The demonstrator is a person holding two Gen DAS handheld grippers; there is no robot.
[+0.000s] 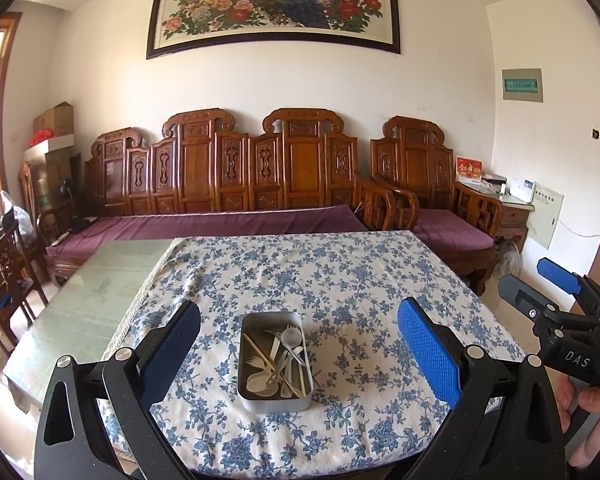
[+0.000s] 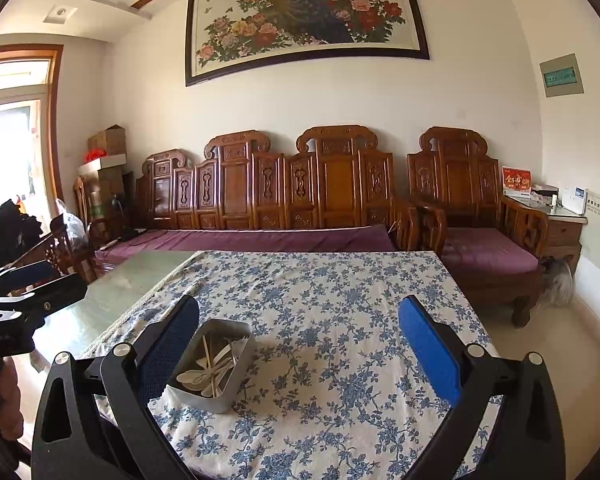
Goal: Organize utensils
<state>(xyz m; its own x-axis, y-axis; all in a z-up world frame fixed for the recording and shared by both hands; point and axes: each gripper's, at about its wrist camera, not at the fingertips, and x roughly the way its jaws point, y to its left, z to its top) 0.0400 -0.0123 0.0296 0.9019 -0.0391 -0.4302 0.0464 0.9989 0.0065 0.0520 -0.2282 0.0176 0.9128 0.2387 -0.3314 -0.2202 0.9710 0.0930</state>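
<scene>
- Table with blue floral tablecloth [image 1: 340, 280]; bare glass top [image 1: 100, 280] exposed on the left. Carved wooden sofa [image 1: 228, 172] with purple cushions behind, peacock painting [image 1: 276, 4] on the wall.
- Metal tray [image 1: 275, 398] sits near the front of the cloth, holding white plastic utensils [image 1: 286, 350] and chopsticks, all jumbled.
- Left gripper [image 1: 298, 344] jaws wide, empty, above the table and lined up on the tray.
- Right gripper [image 2: 298, 344] jaws wide, empty, tray by its left finger.

Both grippers, left [image 1: 299, 344] and right [image 2: 299, 344], have black speckled frames, silver screws and blue textured pads [image 1: 428, 350] (the right marked "DAS").
</scene>
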